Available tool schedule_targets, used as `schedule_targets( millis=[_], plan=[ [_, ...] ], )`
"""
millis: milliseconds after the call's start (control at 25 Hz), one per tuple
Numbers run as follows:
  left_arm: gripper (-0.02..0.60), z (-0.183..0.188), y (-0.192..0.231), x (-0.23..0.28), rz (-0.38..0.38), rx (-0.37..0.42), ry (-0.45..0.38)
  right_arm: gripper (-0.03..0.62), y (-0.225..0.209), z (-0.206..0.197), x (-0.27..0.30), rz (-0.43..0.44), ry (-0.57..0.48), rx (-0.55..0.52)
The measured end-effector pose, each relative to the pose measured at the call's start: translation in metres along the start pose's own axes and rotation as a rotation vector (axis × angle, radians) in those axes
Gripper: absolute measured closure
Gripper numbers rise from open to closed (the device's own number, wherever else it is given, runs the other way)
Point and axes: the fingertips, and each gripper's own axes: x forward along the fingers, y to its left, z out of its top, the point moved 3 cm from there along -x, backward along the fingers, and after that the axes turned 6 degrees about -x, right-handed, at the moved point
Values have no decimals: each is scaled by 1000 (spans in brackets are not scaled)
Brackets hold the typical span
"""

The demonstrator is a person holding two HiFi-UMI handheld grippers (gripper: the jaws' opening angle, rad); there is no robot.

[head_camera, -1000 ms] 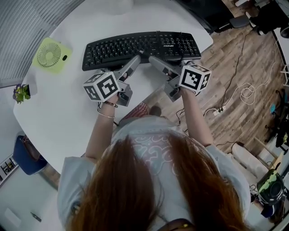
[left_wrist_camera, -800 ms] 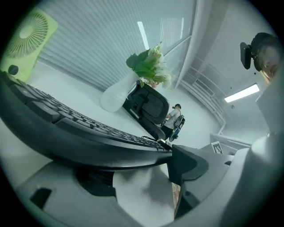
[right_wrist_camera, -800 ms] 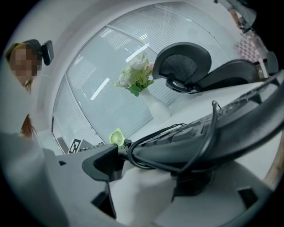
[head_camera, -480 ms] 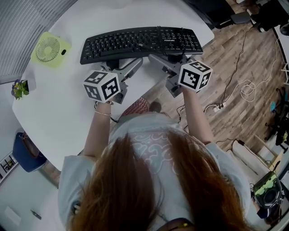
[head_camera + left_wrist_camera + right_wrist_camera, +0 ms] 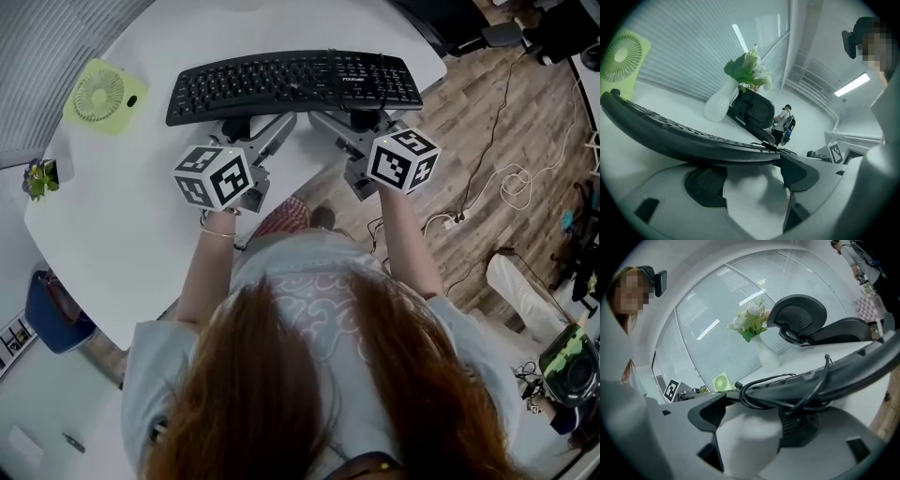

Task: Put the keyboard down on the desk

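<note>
Head view: I hold a black keyboard (image 5: 295,82) crosswise over the far part of the white desk (image 5: 122,234). My left gripper (image 5: 255,124) and right gripper (image 5: 347,120) each pinch its near edge. A green desk fan (image 5: 98,94) lies well to the left. The keyboard's right end sits near the desk's edge.

Left gripper view: the jaws are clamped on the keyboard's edge, one above and one below. The keyboard runs off to the left and looks slightly tilted.

Right gripper view: these jaws also grip the keyboard's rim. A looped black cable (image 5: 787,389) hangs right at the grip.

To set the keyboard down well, I judge that both ends should come down level and fully on the desk. The cable should stay out from under the base. The jaws should part only once it rests flat.

No view shows the keyboard's underside, so I cannot tell whether it already touches the desk. My own head and shoulders hide the desk's near edge.
</note>
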Motion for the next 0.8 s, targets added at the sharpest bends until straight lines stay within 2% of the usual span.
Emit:
schedule_targets(
  millis=[240, 400, 600, 800],
  plan=[
    [236, -4, -2, 1, 64, 25, 4, 249, -1, -4, -2, -33, 14, -1],
    [253, -14, -2, -2, 78, 4, 11, 281, 1, -13, -7, -57, 1, -14],
    [255, -19, -5, -6, 87, -10, 21, 285, 5, -16, -11, -85, -2, -16],
    [255, -28, -8, -7, 106, -17, 53, 306, 5, -23, -15, -119, 30, -24]
  ],
)
